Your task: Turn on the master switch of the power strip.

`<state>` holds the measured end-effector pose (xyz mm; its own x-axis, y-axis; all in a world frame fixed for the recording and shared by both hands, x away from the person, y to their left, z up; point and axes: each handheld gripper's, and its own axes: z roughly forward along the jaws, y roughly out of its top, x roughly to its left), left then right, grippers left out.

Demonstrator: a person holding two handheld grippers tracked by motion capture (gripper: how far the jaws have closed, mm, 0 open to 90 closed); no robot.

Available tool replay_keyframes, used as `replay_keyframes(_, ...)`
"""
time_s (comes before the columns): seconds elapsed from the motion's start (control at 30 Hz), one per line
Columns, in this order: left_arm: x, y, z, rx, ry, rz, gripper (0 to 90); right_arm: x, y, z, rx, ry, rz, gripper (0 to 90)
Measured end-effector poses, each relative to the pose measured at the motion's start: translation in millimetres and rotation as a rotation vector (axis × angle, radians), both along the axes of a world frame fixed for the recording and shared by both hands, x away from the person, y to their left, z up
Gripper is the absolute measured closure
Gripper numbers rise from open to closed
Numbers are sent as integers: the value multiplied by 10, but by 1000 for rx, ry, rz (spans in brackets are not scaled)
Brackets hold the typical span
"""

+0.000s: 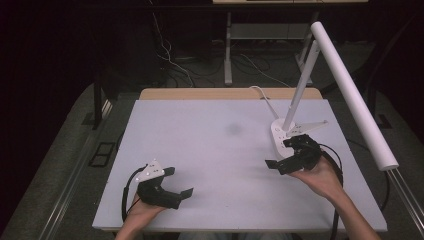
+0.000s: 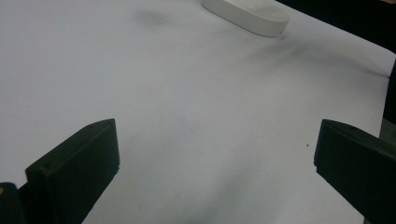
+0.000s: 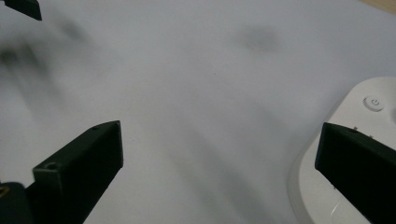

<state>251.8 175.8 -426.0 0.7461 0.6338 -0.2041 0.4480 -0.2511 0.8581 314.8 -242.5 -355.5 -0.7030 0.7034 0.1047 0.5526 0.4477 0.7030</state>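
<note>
High view: I see my right gripper (image 1: 290,152) hanging just beside the near edge of the white lamp base (image 1: 278,134), jaws spread wide and pinching nothing; my left gripper (image 1: 176,181) sits low near the front left of the white table (image 1: 210,150), well apart from the lamp

Right gripper view: my two black jaws stand far apart; the lamp base (image 3: 359,140) lies at the right, partly behind my right-hand jaw, with its round power button (image 3: 373,102) showing on top; whether that jaw touches the base I cannot tell

Left gripper view: my jaws are spread over bare table (image 2: 196,116); the lamp base (image 2: 247,14) lies far off at the top, untouched

Lamp: its thin stem (image 1: 300,90) leans up from the base to a long white tube head (image 1: 350,90) that reaches out past the table's right edge; a white cord (image 1: 262,97) trails off the back

Step in hand, as I judge it: my right claw is closing in on the base, likely for the button or a grip on it

Risk one: the long head makes the lamp top-heavy; a sideways shove at the base could swing or tip it

Risk two: a wide jaw pressing blind may miss the small button and slide on the smooth plastic

Risk three: dragging the base could pull the cord taut
</note>
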Motion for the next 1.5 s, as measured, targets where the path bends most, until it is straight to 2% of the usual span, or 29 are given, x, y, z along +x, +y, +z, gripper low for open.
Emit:
replay_keyframes(0.23,-2,-5,-1,-2,2,2,0,91,17,62,-33,-9,7,4)
replay_keyframes(0.9,-1,-6,-5,1,5,0,0,371,54,79,-112,19,-19,4)
replay_keyframes(1.17,1,-4,-6,2,6,-1,0,462,122,129,-150,13,-5,4)
replay_keyframes(1.23,1,-3,-6,2,5,-1,0,473,138,144,-157,14,0,44)
replay_keyframes(1.33,2,-2,-5,2,5,-1,0,483,175,160,-168,24,-10,47)
replay_keyframes(1.5,2,-2,-6,3,5,-1,0,531,200,186,-197,11,-7,144)
